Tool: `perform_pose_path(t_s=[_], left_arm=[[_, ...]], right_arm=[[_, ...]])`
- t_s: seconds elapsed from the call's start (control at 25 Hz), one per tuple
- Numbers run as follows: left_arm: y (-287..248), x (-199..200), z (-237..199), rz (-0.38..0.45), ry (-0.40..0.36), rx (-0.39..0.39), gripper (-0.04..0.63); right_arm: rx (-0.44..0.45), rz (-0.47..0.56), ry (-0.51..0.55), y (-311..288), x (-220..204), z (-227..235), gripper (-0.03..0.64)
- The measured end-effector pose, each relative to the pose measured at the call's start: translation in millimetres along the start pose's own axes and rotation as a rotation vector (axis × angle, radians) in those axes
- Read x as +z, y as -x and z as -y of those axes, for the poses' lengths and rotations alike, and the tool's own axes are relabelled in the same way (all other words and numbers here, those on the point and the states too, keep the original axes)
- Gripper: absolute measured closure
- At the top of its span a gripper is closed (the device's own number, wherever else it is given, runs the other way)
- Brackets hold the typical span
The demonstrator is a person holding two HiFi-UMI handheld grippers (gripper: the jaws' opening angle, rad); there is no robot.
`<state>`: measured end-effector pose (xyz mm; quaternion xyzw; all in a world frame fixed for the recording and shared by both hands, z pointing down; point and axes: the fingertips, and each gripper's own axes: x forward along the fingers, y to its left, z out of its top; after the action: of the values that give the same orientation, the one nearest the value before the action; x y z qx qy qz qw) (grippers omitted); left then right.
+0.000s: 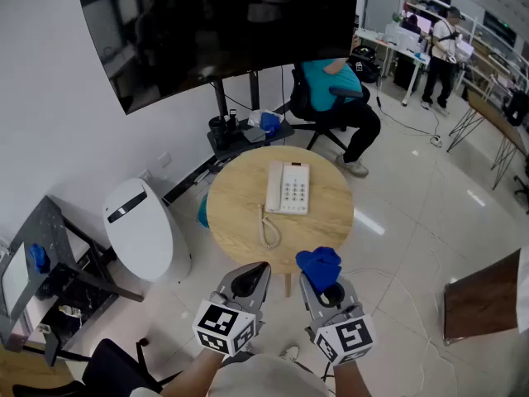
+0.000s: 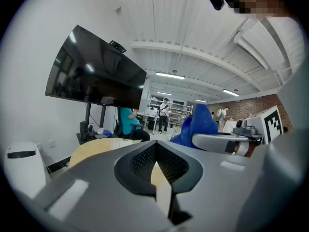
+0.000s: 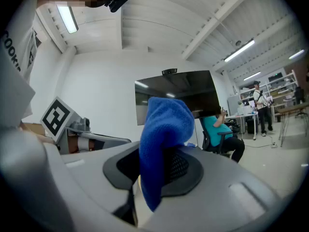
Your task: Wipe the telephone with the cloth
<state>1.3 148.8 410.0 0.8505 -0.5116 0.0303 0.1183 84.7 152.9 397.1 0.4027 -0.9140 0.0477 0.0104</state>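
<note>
Holding: my right gripper (image 1: pixel 325 286) pinches the blue cloth (image 1: pixel 318 263), soft and light, bunched above the jaws.
Spare: my left gripper (image 1: pixel 250 279) is pressed together, empty.
Telephone (image 1: pixel 288 188): flat on the round table (image 1: pixel 231 222), ahead of both grippers.
Handling: probably light and slides easily; brace its near edge.

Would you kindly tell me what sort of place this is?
Most likely an open office or lab workspace: a large dark screen on a stand, a person seated in an office chair, and desks at the far side.
</note>
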Motion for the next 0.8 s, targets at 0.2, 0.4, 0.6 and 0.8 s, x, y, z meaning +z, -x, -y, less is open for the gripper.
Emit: perform_pose_path(t_s=[0.2,0.4,0.6,0.8], left_arm=[[-8,-3,22,-0.003,-0.006,0.008,0.595],[-14,-1,29,0.0,-0.005,0.019,0.595],[-21,-2,22,-0.001,-0.004,0.032,0.595],[-36,-5,5,-0.011,0.008,0.027,0.595]], right_arm=[[0.013,0.0,-0.013,16,-3,13,0.526],[0.027,0.012,-0.011,18,1,21,0.526],[0.043,0.014,-0.016,10,-1,24,0.526],[0.041,0.002,-0.011,-12,-4,32,0.526]])
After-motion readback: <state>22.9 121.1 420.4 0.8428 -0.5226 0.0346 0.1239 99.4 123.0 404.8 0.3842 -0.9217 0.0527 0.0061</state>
